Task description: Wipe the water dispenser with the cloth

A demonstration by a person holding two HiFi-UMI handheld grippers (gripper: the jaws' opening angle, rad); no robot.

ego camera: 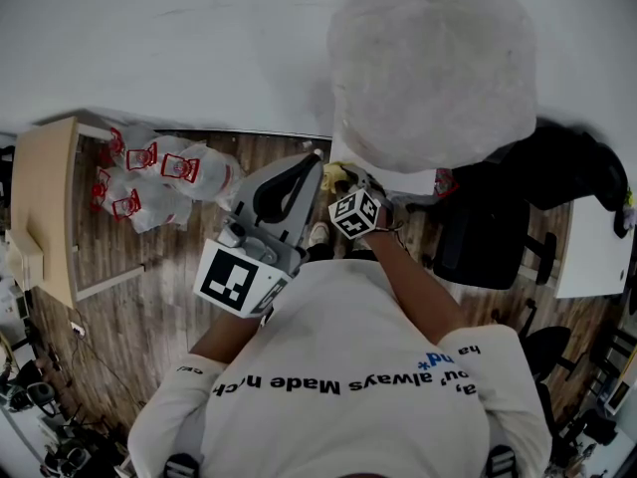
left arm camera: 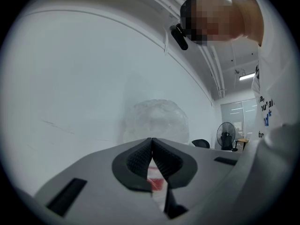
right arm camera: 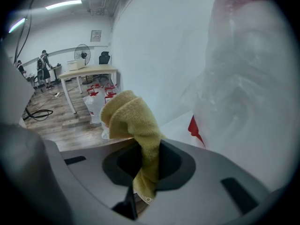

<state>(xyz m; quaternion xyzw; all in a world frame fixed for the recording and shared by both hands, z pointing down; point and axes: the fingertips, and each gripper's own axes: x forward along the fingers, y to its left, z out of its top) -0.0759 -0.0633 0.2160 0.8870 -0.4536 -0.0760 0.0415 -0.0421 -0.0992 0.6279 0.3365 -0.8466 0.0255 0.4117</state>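
The water dispenser's big bottle [ego camera: 433, 68], wrapped in clear plastic, stands against the white wall, with the white dispenser body [ego camera: 403, 179] below it. My right gripper [right arm camera: 146, 156] is shut on a yellow cloth [right arm camera: 133, 121], which stands up out of the jaws just left of the bottle [right arm camera: 248, 78] and above the dispenser's white top [right arm camera: 180, 122]. In the head view the cloth [ego camera: 336, 174] shows beside the dispenser's left edge. My left gripper [left arm camera: 151, 143] is shut with nothing in it, pointing toward the bottle [left arm camera: 157, 121], and sits just left of the right one [ego camera: 317, 159].
Several plastic-wrapped water jugs with red labels [ego camera: 159, 175] lie on the wood floor at left, next to a light wooden table [ego camera: 45, 207]. A black office chair [ego camera: 488, 237] and a white table [ego camera: 592, 252] stand right of the dispenser. People [right arm camera: 44, 64] and a fan [right arm camera: 82, 53] are far off.
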